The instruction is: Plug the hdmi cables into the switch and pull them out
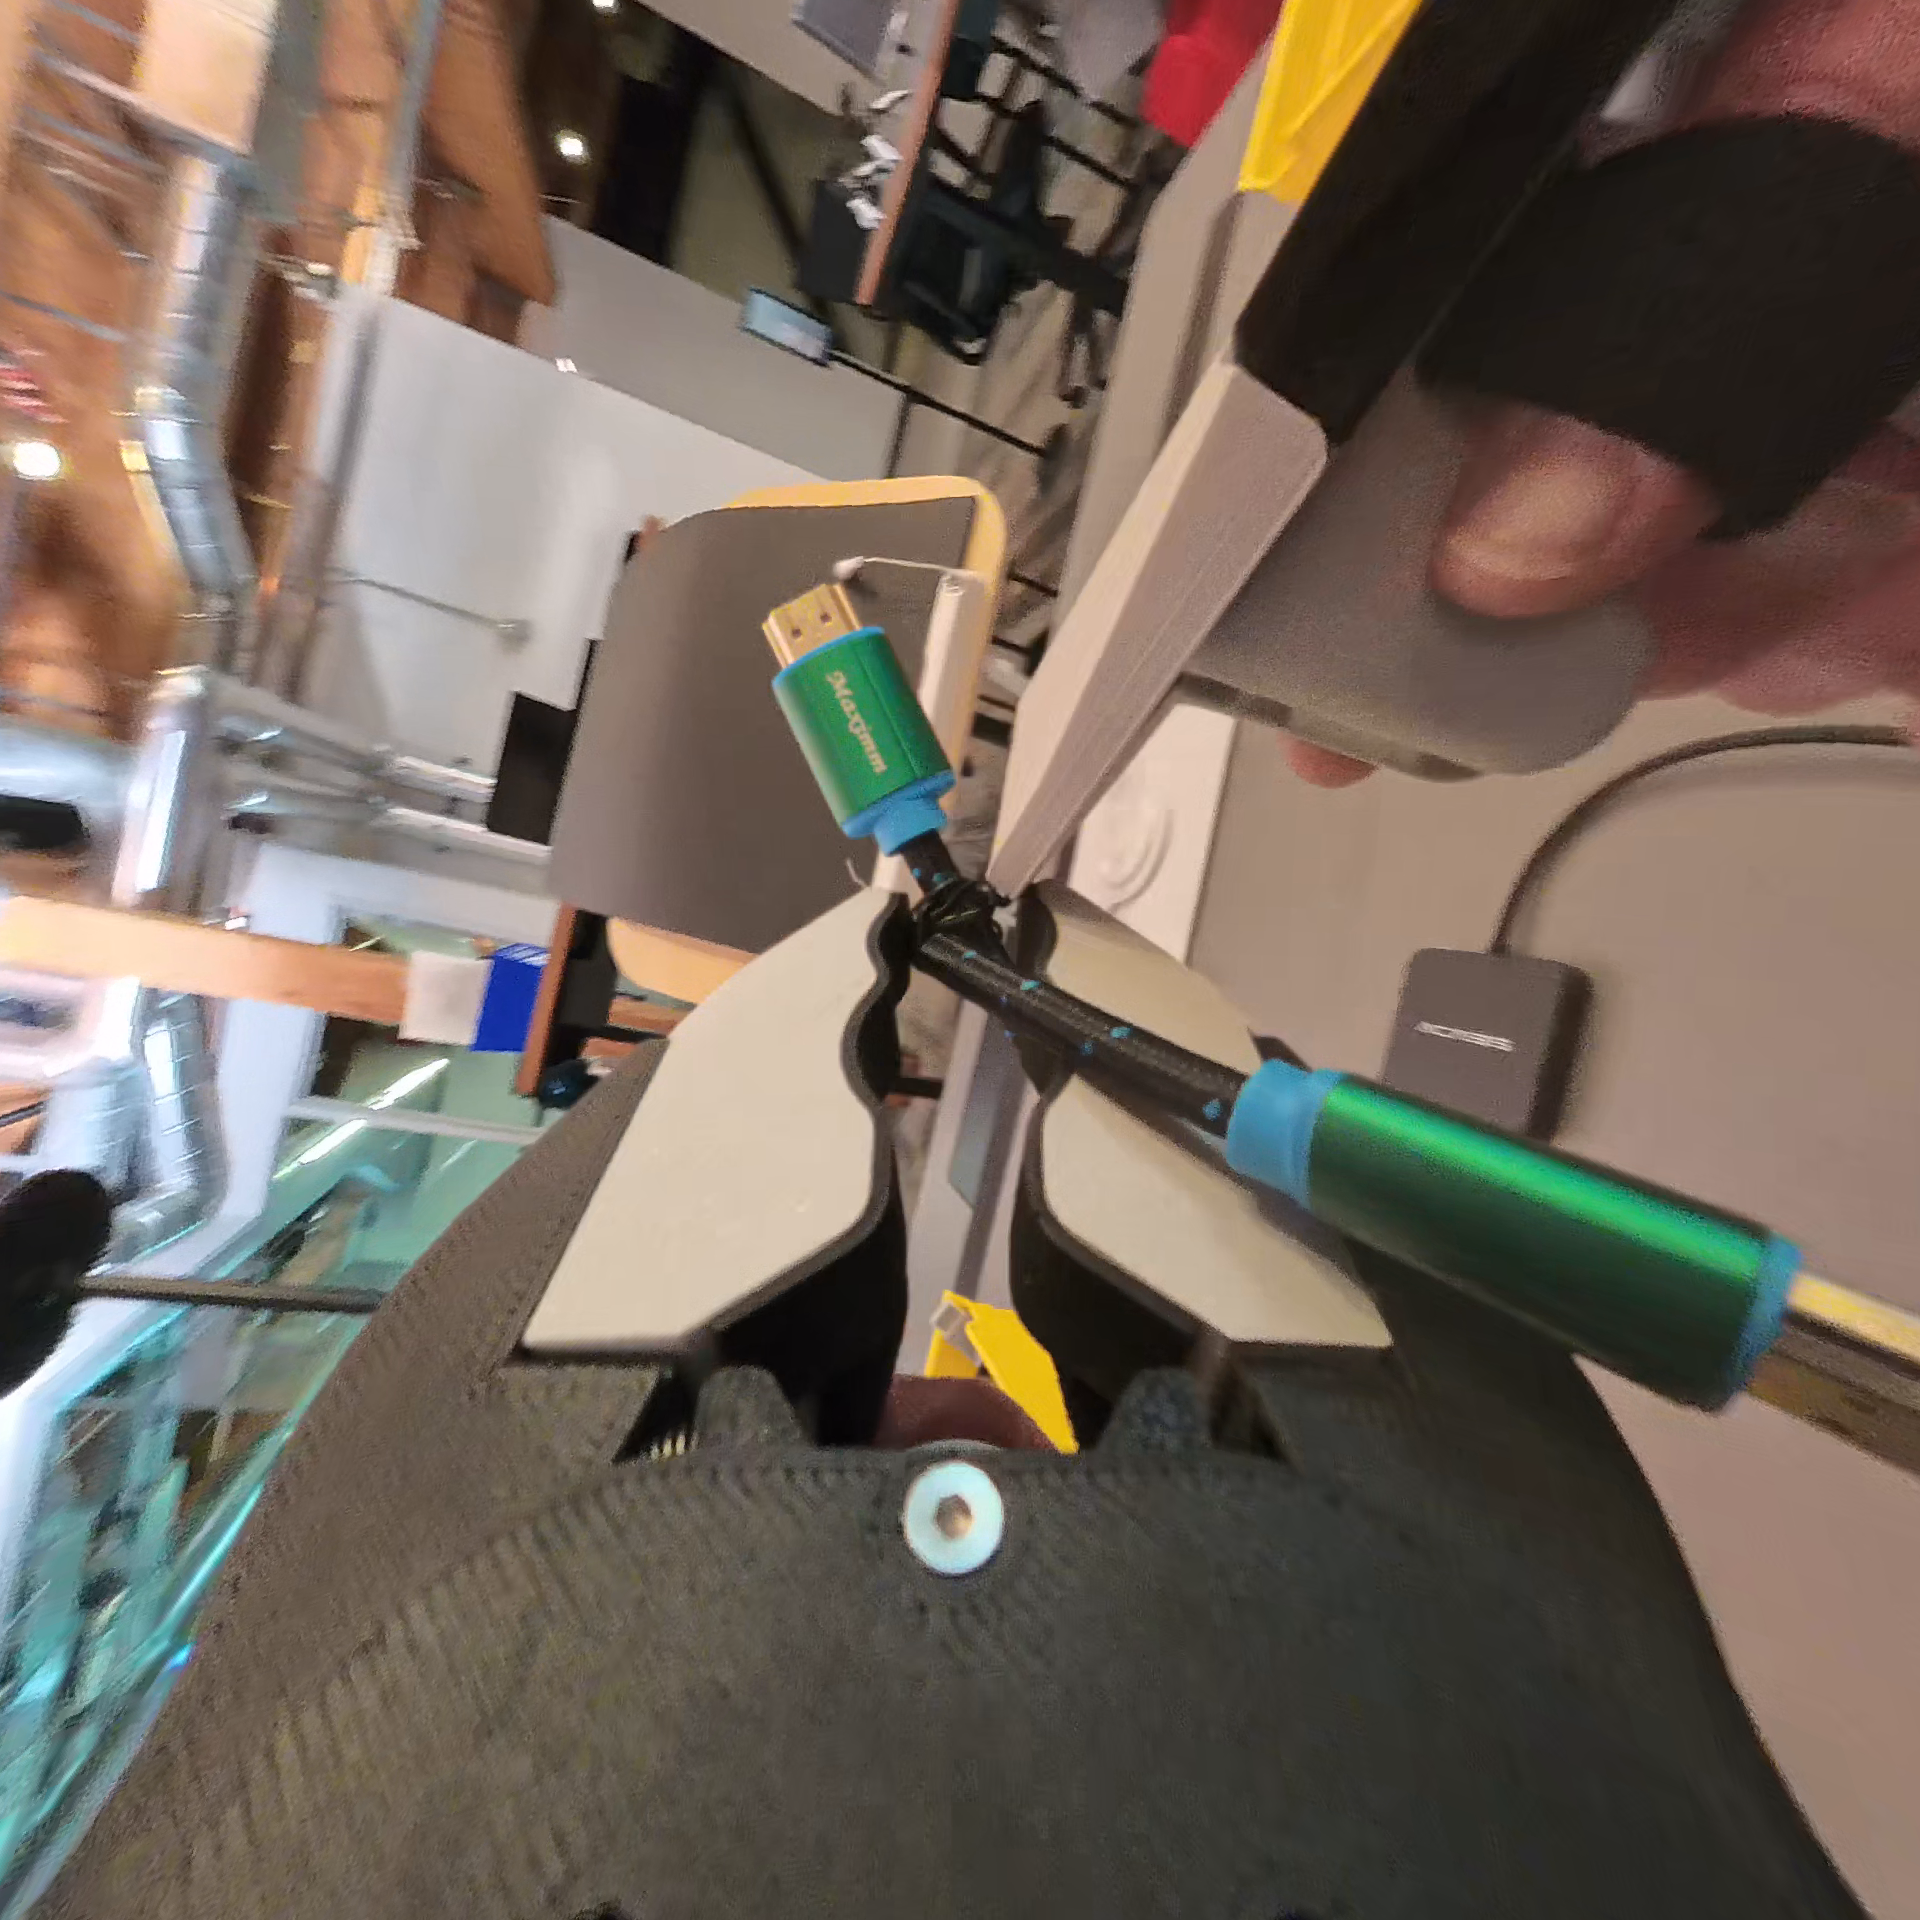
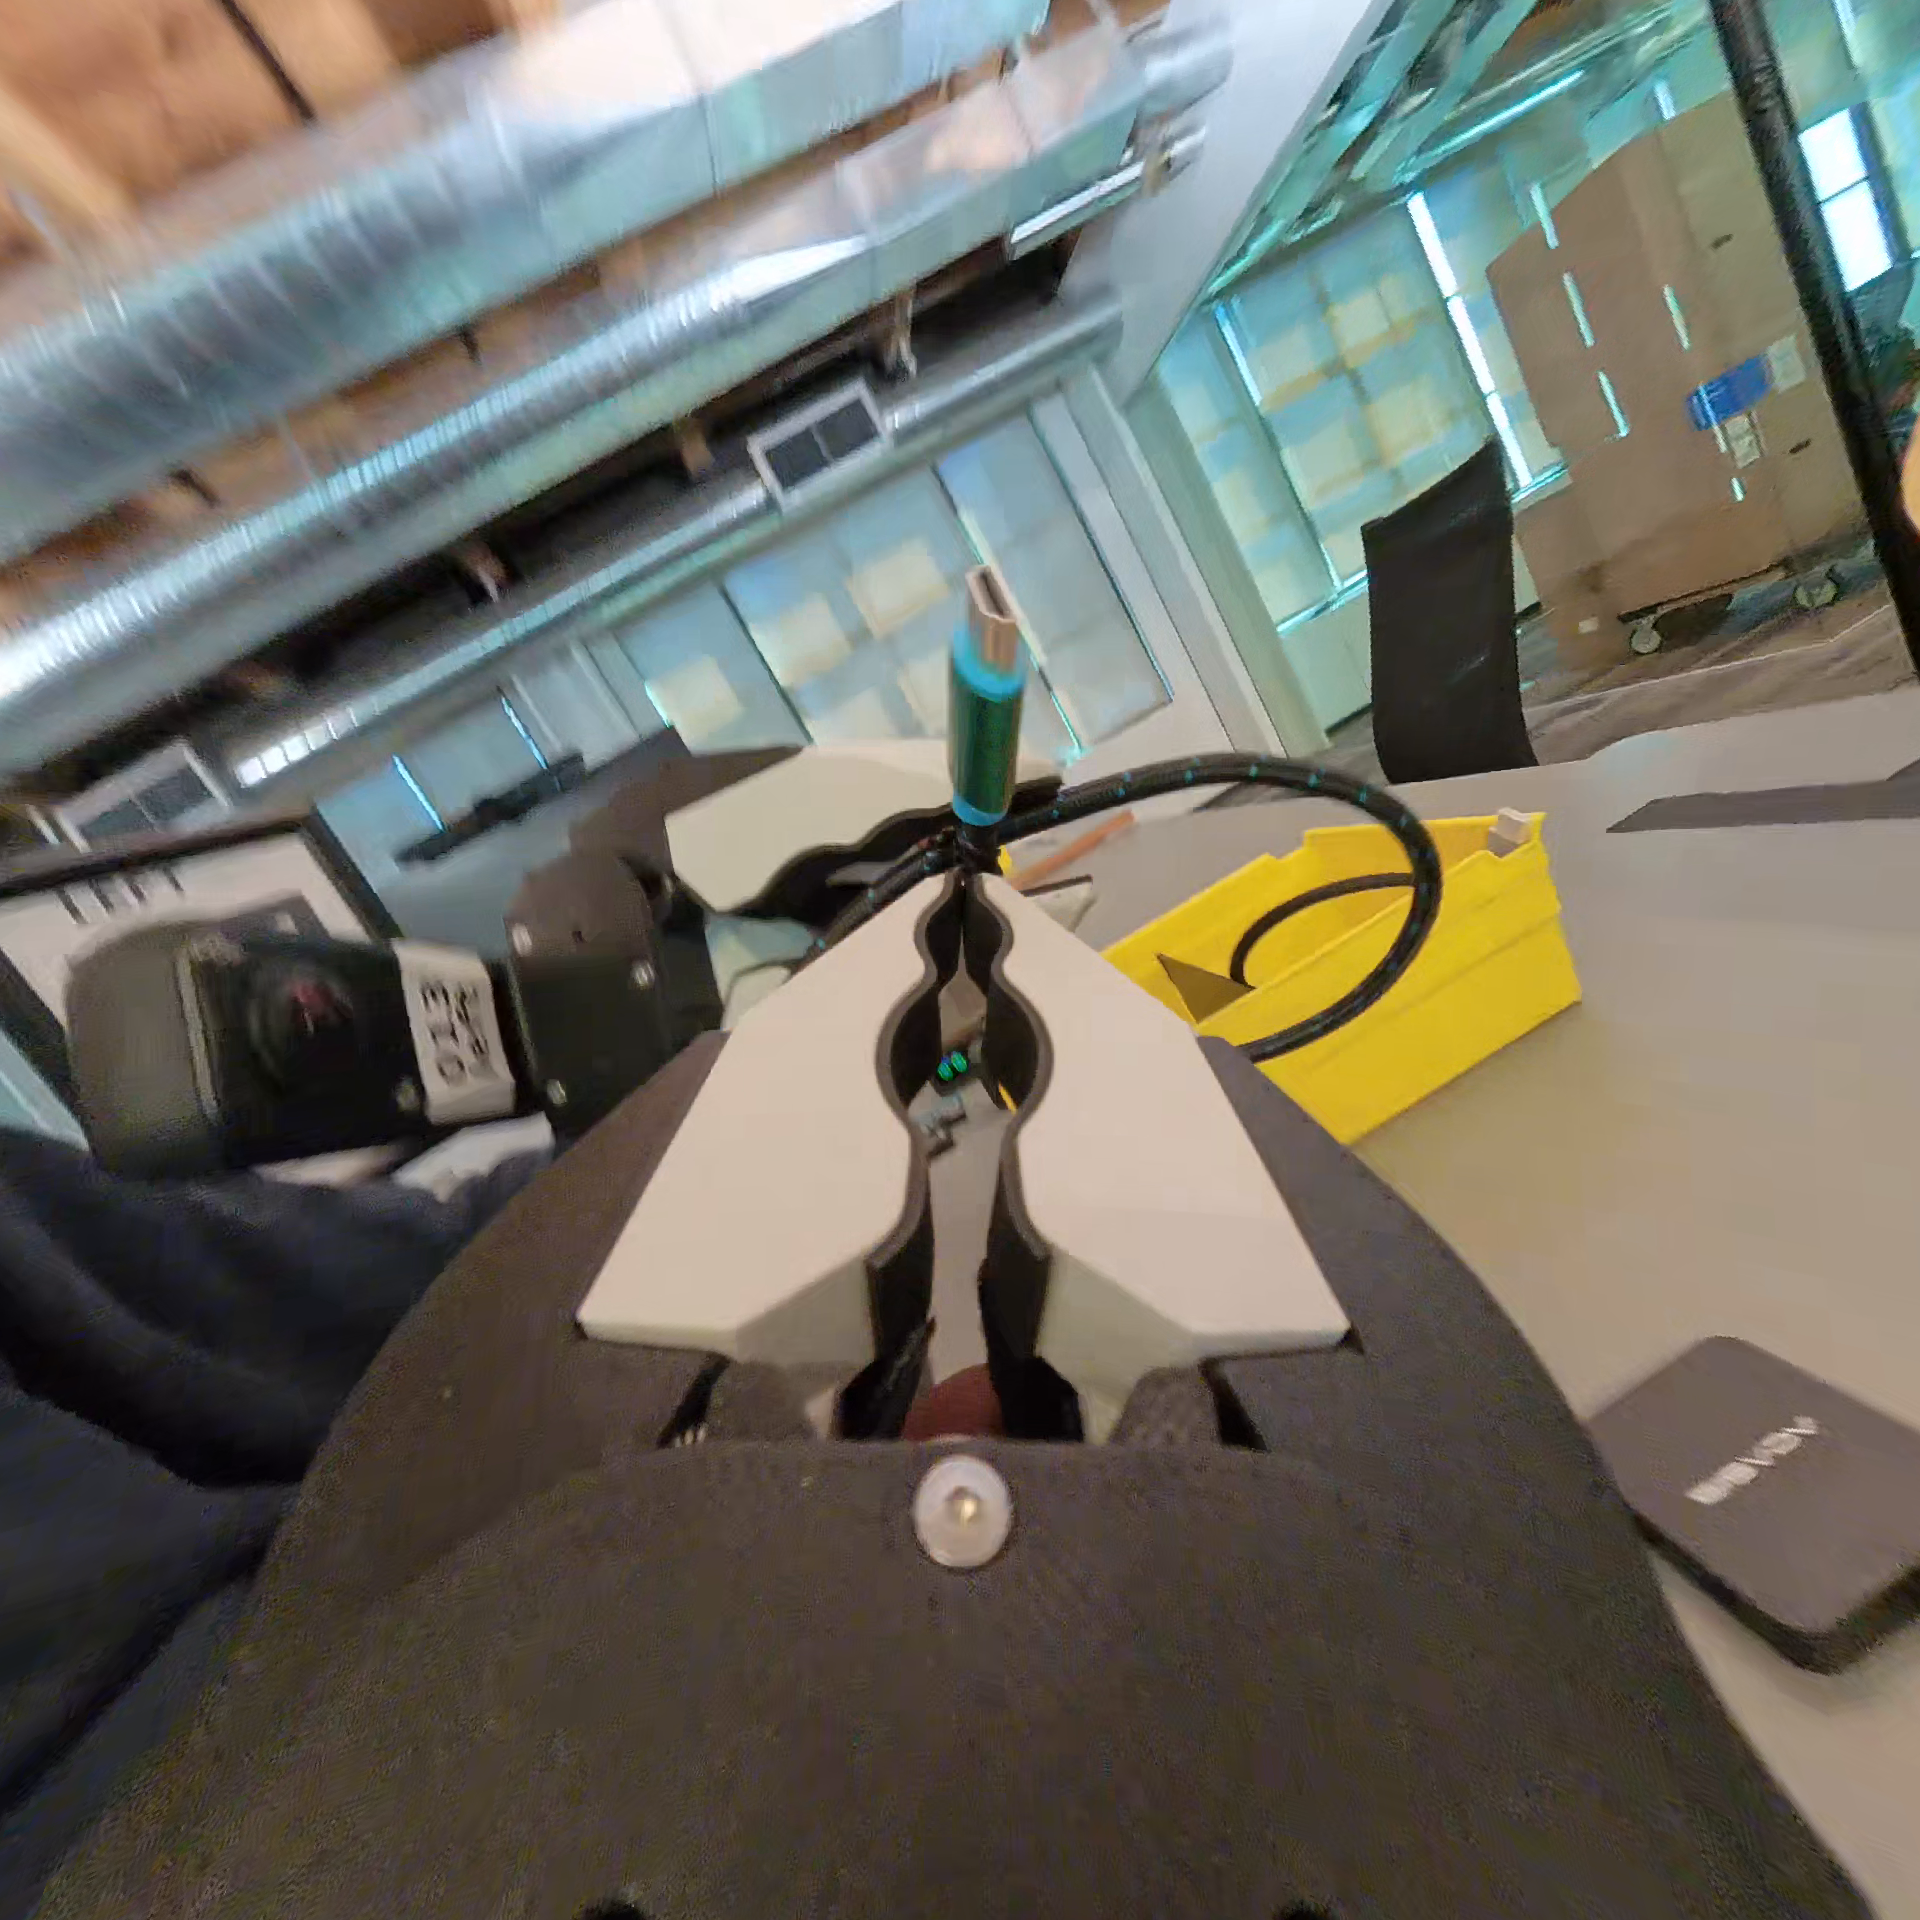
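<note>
Black braided HDMI cable (image 1: 1081, 1023) with green metal plugs (image 1: 860, 719) pinched at left gripper (image 1: 951, 914) tips, same cable (image 2: 1392, 842) clamped by narrowly closed right gripper (image 2: 966, 894), dark rectangular switch box (image 2: 1766, 1496) lying flat on grey table (image 2: 1662, 1143) right of right gripper, yellow plastic bin (image 2: 1455, 956) beyond the switch box.

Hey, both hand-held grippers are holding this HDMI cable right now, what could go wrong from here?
1. Both the left hand-held gripper and the right hand-held gripper pinch the braided cable just behind a green plug, not its body, so the plug may wobble when aimed at the switch.
2. The cable loops over the yellow bin and could snag or drag it.
</note>
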Demonstrator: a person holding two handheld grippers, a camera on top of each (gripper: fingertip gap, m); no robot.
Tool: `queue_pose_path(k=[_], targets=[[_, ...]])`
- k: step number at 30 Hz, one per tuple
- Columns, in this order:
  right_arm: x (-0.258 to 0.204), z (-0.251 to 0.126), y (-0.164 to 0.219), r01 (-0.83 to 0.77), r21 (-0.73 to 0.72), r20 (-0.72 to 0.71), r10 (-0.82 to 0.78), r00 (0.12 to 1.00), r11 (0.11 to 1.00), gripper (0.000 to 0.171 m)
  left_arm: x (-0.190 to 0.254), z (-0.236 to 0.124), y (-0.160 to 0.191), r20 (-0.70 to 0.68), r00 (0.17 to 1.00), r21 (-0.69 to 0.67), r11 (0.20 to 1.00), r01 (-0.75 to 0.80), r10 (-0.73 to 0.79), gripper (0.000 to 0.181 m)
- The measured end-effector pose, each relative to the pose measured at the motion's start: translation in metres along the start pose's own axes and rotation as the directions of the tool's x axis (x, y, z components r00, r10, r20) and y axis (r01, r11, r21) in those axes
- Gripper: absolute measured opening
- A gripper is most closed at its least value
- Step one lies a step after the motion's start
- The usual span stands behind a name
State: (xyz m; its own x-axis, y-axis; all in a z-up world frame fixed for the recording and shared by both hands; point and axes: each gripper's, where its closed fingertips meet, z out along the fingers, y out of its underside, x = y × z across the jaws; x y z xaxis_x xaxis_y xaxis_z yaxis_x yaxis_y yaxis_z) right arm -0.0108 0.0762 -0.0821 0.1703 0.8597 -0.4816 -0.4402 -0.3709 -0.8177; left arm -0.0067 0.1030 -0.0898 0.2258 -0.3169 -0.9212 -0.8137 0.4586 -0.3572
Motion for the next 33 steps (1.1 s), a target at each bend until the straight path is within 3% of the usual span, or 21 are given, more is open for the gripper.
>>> queue_pose_path(k=[4, 8, 11, 14, 18, 26, 28, 30, 33], targets=[[-0.005, 0.002, -0.004, -0.109, 0.111, 0.018, 0.107, 0.994, 0.988, 0.0, -0.014, 0.002, -0.001, 0.188, 0.982, 0.015, 0.999, -0.035, 0.032, 0.019], [-0.005, 0.002, -0.009, -0.099, 0.128, 0.012, 0.098, 0.995, 0.987, 0.0, -0.018, 0.001, -0.002, 0.198, 0.979, 0.048, 0.998, 0.03, -0.039, 0.018], [-0.007, 0.004, -0.005, -0.063, 0.084, 0.0, 0.064, 0.998, 0.994, 0.0, -0.019, 0.001, -0.002, 0.227, 0.974, 0.038, 0.999, -0.018, 0.009, 0.018], [-0.01, 0.003, -0.005, 0.097, 0.028, -0.063, -0.095, 0.993, 0.995, 0.0, -0.017, 0.002, -0.003, 0.218, 0.976, 0.037, 0.999, -0.005, -0.003, 0.018], [-0.011, 0.003, -0.007, 0.355, -0.098, -0.133, -0.366, 0.921, 0.93, 0.0, -0.019, 0.001, -0.005, 0.225, 0.973, 0.011, 0.998, -0.057, 0.053, 0.018], [-0.01, -0.004, -0.01, 0.701, -0.293, -0.163, -0.756, 0.634, 0.65, 0.0, -0.014, 0.002, -0.006, 0.173, 0.984, -0.012, 0.999, -0.036, 0.038, 0.018], [-0.012, -0.007, -0.012, 0.767, -0.314, -0.148, -0.826, 0.543, 0.56, 0.01, -0.013, 0.002, -0.005, 0.161, 0.986, -0.007, 0.999, -0.033, 0.034, 0.017], [-0.013, -0.009, -0.013, 0.841, -0.348, -0.116, -0.91, 0.399, 0.414, 0.015, -0.009, 0.002, -0.008, 0.135, 0.99, 0.008, 0.999, -0.049, 0.047, 0.018], [-0.015, -0.011, -0.008, 0.912, -0.392, -0.01, -0.992, 0.126, 0.12, 0.016, -0.001, 0.003, -0.012, 0.095, 0.994, 0.012, 0.999, -0.052, 0.05, 0.018]])
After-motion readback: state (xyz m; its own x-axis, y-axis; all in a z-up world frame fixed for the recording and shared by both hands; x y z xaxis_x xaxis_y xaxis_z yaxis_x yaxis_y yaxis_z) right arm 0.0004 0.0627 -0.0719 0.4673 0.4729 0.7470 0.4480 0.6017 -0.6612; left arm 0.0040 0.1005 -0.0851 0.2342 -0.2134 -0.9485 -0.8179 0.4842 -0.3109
